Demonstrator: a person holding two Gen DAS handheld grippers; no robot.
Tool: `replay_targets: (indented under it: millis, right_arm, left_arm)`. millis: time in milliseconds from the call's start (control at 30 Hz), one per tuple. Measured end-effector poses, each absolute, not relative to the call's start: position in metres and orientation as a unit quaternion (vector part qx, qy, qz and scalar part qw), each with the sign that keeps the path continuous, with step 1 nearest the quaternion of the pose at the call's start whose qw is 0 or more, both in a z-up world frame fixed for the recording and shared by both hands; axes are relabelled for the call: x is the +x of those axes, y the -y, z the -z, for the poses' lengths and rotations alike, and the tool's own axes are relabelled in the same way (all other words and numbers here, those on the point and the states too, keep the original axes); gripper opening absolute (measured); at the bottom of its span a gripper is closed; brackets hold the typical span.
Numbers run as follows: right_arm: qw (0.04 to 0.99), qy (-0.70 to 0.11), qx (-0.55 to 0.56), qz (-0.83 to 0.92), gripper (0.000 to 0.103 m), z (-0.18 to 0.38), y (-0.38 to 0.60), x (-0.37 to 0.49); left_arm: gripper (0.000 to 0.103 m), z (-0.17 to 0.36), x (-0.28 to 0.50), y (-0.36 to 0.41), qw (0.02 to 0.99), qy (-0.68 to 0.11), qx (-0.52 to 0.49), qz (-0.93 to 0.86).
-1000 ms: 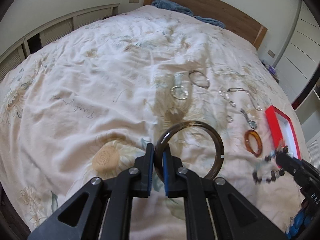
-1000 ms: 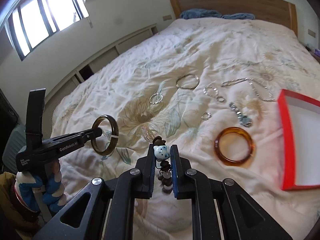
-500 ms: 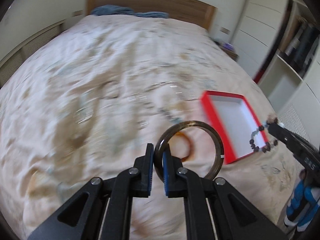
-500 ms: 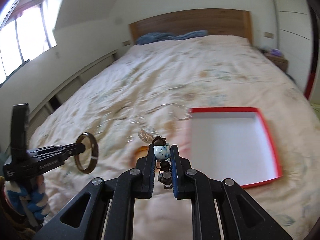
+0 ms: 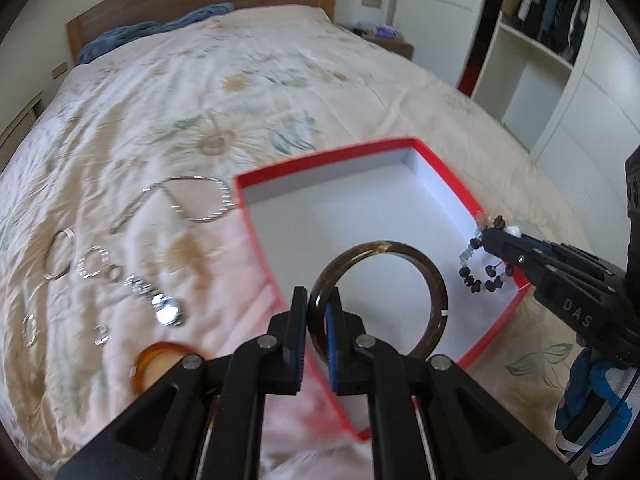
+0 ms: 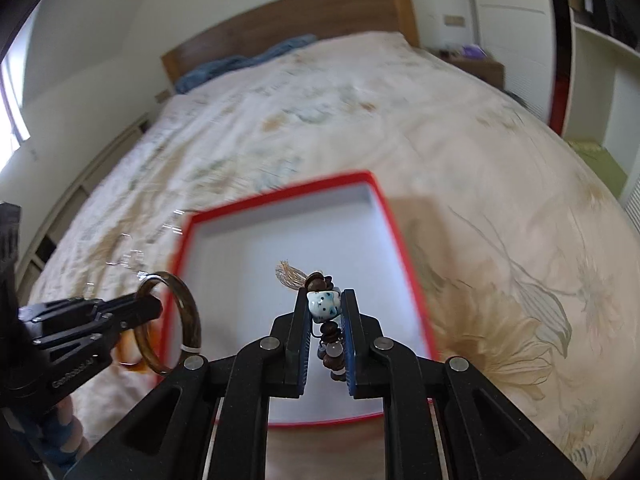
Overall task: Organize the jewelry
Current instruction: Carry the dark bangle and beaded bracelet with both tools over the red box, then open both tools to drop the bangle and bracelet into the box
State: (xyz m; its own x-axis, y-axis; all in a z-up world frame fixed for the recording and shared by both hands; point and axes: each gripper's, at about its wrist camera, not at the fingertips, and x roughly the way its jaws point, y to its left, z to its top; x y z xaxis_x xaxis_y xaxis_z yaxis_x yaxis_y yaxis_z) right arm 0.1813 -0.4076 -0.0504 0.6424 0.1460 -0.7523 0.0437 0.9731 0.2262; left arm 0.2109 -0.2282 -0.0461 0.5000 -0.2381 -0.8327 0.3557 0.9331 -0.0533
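Note:
My left gripper [image 5: 318, 308] is shut on a dark brown bangle [image 5: 436, 280] and holds it above the near left part of the red box [image 5: 256, 216], which has a white inside. It also shows in the right wrist view [image 6: 148, 308] with the bangle [image 6: 188, 304]. My right gripper [image 6: 325, 306] is shut on a beaded bracelet with a white-and-blue bead [image 6: 322, 304], above the box [image 6: 384, 208]. In the left wrist view the right gripper [image 5: 490, 236] holds the beads [image 5: 476, 276] over the box's right edge.
Left of the box on the floral bedspread lie a silver chain [image 5: 200, 200], several silver rings [image 5: 94, 266], a silver pendant [image 5: 168, 312] and an amber bangle [image 5: 160, 364]. A wooden headboard [image 6: 280, 28] is at the far end. White shelves [image 5: 532, 72] stand at the right.
Both grippers have swung right and moved over the red box, carrying the dark bangle and the beaded bracelet with them. The box now lies directly below both.

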Motion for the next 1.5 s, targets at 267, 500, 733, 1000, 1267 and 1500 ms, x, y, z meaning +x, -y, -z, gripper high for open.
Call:
replay_targets:
  millis: [267,500,733,1000,1267,1500]
  right_arm:
    - [0.888,-0.444,0.114,-0.011,0.014,0.082,0.43,0.179]
    - [0.887,-0.449,0.11,-0.014,0.015,0.086,0.427,0.176]
    - [0.884,-0.454,0.108,-0.012,0.02,0.084,0.426,0.173]
    - [0.895,-0.434,0.106,0.001,0.038,0.06,0.424,0.152]
    - [0.904,-0.413,0.107,0.009,0.039,0.025,0.419,0.117]
    - [0.915,-0.39,0.107,-0.015,0.039,-0.009,0.391,0.077]
  left_arm:
    - [0.008,0.082,0.221,0.253,0.848,-0.494,0.101,0.166]
    - [0.008,0.09,0.223,0.259,0.845,-0.497,0.113,0.164]
    - [0.01,0.09,0.222,0.258,0.844,-0.499,0.105,0.167]
    - [0.011,0.068,0.211,0.247,0.847,-0.493,0.067,0.187]
    - [0.012,0.027,0.173,0.224,0.867,-0.457,0.047,0.194]
    - [0.012,0.002,0.136,0.178,0.872,-0.456,0.043,0.174]
